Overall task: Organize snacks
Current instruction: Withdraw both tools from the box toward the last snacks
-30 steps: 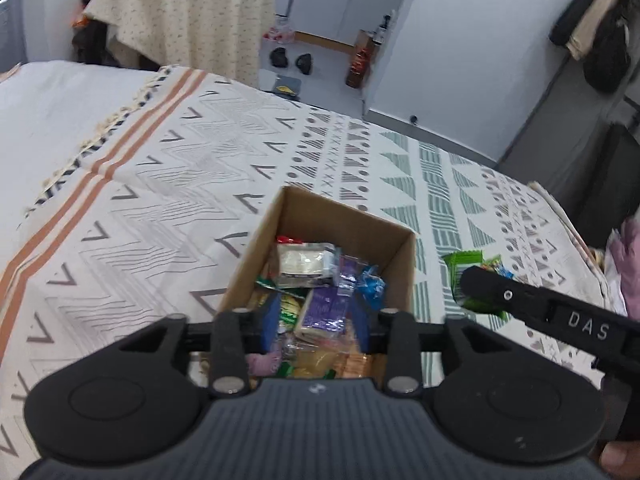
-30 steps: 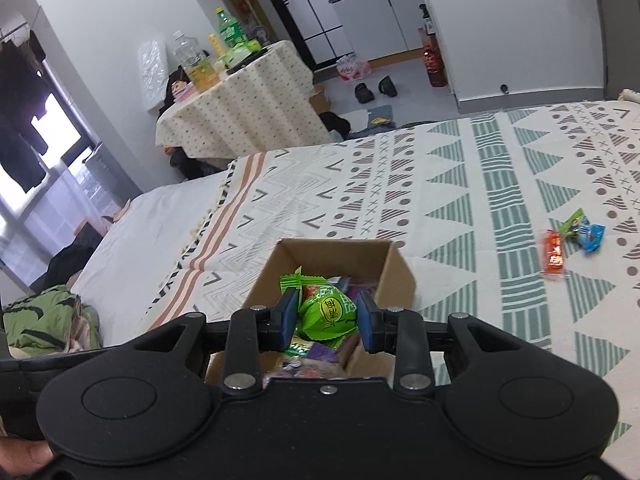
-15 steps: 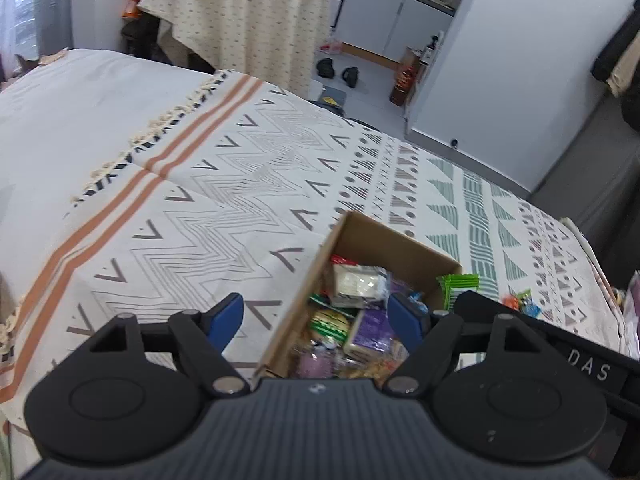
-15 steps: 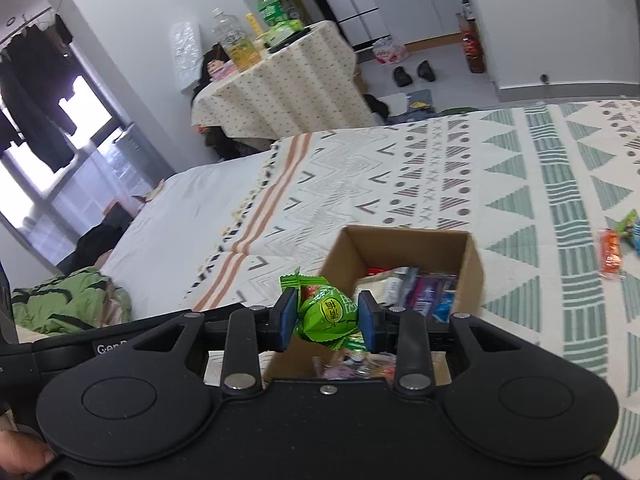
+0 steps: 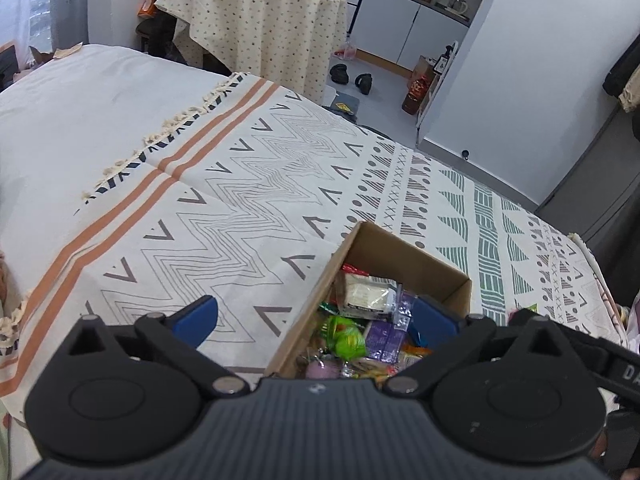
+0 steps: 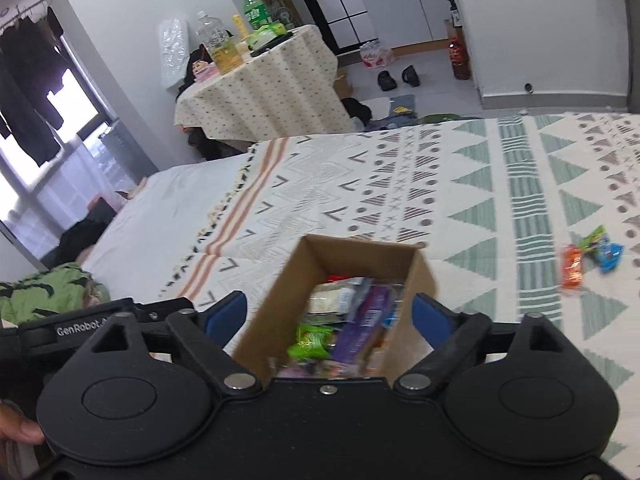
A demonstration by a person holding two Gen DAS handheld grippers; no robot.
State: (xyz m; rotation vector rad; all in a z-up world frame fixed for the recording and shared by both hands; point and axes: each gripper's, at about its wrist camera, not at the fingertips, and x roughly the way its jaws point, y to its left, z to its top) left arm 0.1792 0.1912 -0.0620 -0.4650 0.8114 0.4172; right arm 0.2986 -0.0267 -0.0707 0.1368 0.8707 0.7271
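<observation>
We see the cardboard box [image 5: 404, 256] on the patterned bedspread [image 5: 248, 200], and both tools hang over it. Our left gripper [image 5: 314, 318] has just been opening and stands wide apart, one blue pad over the bedspread left of the box, the other over the box's right half, nothing between them. Our right gripper [image 6: 328, 314] has also just been opening; its pads straddle the box, and they press on nothing. The green snack packet [image 6: 314, 340] lies inside the box among purple, white and other wrappers. Right of the box, well apart from it, an orange packet [image 6: 572, 266] and a blue-and-green pair [image 6: 602, 248] lie on the bedspread. Left of the box and beyond it the bedspread lies bare.
</observation>
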